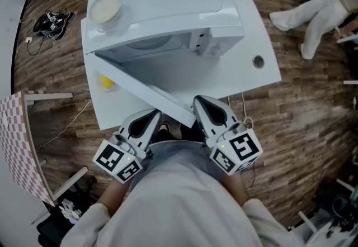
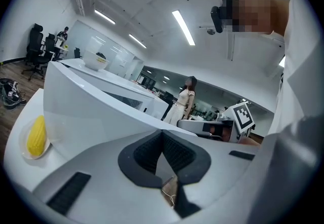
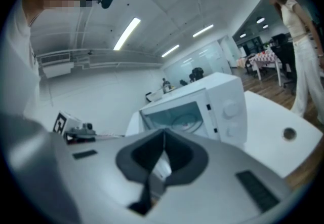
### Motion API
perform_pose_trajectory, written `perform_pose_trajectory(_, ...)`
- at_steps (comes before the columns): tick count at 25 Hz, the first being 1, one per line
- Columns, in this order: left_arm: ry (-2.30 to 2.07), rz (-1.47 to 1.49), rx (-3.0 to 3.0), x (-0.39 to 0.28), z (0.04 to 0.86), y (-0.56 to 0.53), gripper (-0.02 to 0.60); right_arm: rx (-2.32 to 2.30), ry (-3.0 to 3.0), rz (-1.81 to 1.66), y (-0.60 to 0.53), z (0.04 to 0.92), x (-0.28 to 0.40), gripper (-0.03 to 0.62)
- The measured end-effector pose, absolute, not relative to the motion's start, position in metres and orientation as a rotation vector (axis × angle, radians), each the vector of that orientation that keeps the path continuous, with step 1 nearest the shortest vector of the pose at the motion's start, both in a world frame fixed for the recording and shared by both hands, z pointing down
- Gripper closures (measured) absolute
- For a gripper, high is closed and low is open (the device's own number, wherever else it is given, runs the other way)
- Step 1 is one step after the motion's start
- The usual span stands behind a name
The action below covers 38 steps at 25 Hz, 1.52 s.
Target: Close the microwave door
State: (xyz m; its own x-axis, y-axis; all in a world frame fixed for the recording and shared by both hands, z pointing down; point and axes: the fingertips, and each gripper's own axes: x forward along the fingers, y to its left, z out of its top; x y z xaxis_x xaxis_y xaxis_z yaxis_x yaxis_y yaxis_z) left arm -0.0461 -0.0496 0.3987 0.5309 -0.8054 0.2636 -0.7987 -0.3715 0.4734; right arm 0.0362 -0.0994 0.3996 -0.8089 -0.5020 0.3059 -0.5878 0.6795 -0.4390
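The white microwave (image 1: 168,3) stands on a white table (image 1: 263,72), and its door (image 1: 140,86) hangs wide open, slanting out toward me. My left gripper (image 1: 155,113) is shut and empty, its tip close to the door's outer face; contact is not clear. My right gripper (image 1: 199,100) is also shut and empty, beside the door's free end. In the left gripper view the shut left gripper (image 2: 162,134) faces the door (image 2: 91,101). The right gripper (image 3: 163,133) in its own view points at the microwave's open cavity (image 3: 174,119) and the knob panel (image 3: 230,111).
A bowl (image 1: 105,8) sits on top of the microwave. A yellow corn cob (image 1: 106,81) lies on a small dish left of the door, also visible as corn (image 2: 35,137). The table has a round cable hole (image 1: 258,61). A person in white (image 1: 313,11) stands at the right.
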Motion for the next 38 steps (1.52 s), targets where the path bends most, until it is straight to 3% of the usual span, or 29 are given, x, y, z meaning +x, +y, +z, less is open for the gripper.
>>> perform_pose_trajectory(38, -1.442, -0.102, 2.185, -0.015, 0.397, -0.084, 0.568, 0.706, -2.768, 0.736, -0.118, 0.399, 0.070, 0.571)
